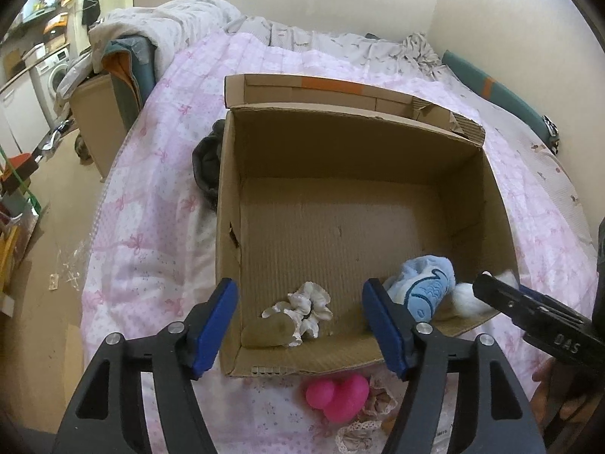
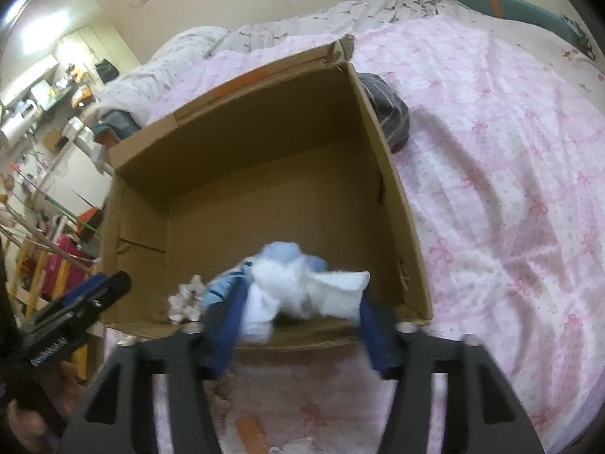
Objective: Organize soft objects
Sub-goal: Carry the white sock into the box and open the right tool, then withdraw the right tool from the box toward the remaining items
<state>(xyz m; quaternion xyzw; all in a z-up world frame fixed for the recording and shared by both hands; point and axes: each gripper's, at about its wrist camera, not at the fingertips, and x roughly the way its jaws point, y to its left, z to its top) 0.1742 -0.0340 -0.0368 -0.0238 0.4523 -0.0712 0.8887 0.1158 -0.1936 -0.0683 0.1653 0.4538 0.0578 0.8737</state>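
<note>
An open cardboard box [image 1: 340, 143] sits on the pink bedspread [image 1: 151, 204]. Inside lie a cream scrunchie [image 1: 306, 308], a brownish soft piece [image 1: 268, 333] and a blue-and-white plush [image 1: 423, 287]. My left gripper [image 1: 302, 325] is open over the box's near edge. A pink plush [image 1: 338, 393] lies on the bed below it. In the right wrist view, my right gripper [image 2: 302, 325] is open around the blue-and-white plush [image 2: 302, 283] at the box's [image 2: 242, 136] near edge; the view is blurred. The scrunchie [image 2: 185, 300] shows to its left.
A dark grey cloth [image 1: 206, 162] lies against the box's outer wall, also in the right wrist view [image 2: 389, 113]. Lace-trimmed pieces [image 1: 374, 405] lie on the bed near the pink plush. Rumpled bedding [image 1: 170, 26] and a wall are beyond. The floor [image 1: 49, 227] drops off left.
</note>
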